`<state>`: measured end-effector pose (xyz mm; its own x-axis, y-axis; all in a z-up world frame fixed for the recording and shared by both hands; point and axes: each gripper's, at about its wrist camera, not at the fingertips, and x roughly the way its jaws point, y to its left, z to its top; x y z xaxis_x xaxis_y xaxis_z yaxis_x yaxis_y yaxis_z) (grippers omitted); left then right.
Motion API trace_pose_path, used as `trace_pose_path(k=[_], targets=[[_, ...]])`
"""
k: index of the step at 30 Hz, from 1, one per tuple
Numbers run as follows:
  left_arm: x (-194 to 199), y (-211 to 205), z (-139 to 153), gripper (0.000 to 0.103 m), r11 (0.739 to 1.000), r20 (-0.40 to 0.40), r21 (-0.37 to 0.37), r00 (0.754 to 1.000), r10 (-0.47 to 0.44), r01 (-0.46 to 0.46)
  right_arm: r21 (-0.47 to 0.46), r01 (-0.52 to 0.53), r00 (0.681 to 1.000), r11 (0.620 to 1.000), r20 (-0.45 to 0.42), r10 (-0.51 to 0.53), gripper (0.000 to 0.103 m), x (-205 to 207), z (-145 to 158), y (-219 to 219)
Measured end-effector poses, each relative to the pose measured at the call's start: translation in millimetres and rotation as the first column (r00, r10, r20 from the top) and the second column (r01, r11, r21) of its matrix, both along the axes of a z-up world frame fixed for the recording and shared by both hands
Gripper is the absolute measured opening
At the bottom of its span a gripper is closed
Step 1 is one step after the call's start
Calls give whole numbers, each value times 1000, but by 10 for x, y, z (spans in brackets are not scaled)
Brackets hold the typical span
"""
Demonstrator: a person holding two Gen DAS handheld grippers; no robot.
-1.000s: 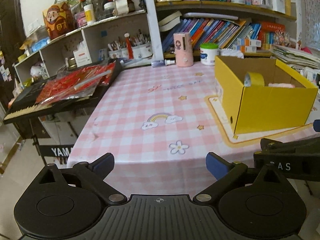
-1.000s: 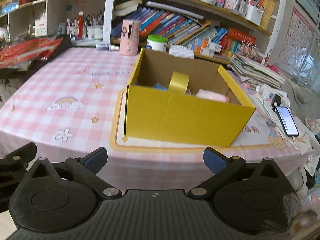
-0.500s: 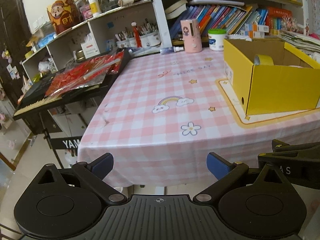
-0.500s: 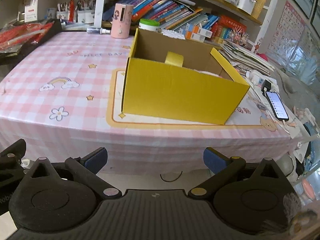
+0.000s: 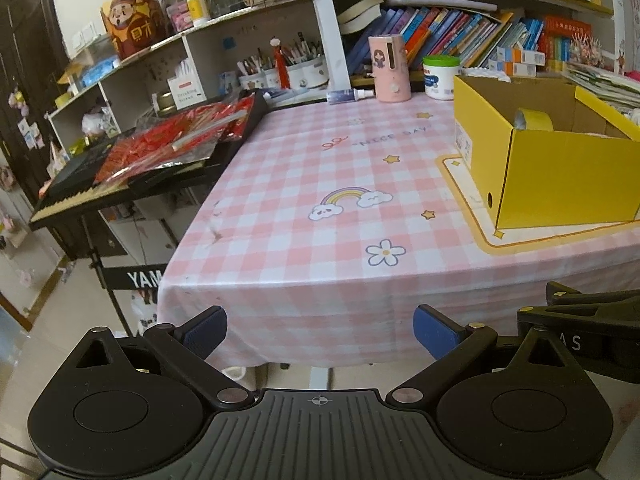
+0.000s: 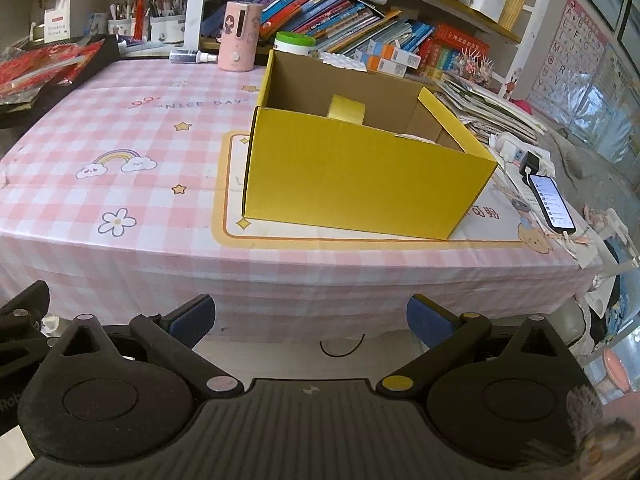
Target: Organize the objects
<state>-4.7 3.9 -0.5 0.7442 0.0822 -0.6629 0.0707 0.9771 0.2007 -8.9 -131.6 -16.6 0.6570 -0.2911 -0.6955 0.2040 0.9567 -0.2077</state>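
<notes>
Right wrist view: our right gripper (image 6: 308, 320) hangs off the table's (image 6: 120, 128) near edge, jaws spread wide and holding nothing. The yellow box (image 6: 360, 184) sits well ahead of them on the checked cloth (a tape roll (image 6: 346, 109) stands inside it). Our left gripper (image 5: 320, 330) is likewise spread and empty, the yellow box (image 5: 560, 176) well ahead, off to its right.

We hold our left gripper (image 5: 320, 330) level, its two blue-padded fingers (image 5: 206, 328) spread wide with nothing between them. Our right gripper (image 6: 310, 320) sits just beside it at about the same height, jaws equally wide and empty, its black body edging into the left camera's lower right corner.
</notes>
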Motion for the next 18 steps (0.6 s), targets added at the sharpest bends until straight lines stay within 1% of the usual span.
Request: trace_pose_path(k=[18], targets=[[1,34,34,101,1000,2,-16,1000,6,-6,1,-8,1000,1000,20,8,103,-2,50,27]])
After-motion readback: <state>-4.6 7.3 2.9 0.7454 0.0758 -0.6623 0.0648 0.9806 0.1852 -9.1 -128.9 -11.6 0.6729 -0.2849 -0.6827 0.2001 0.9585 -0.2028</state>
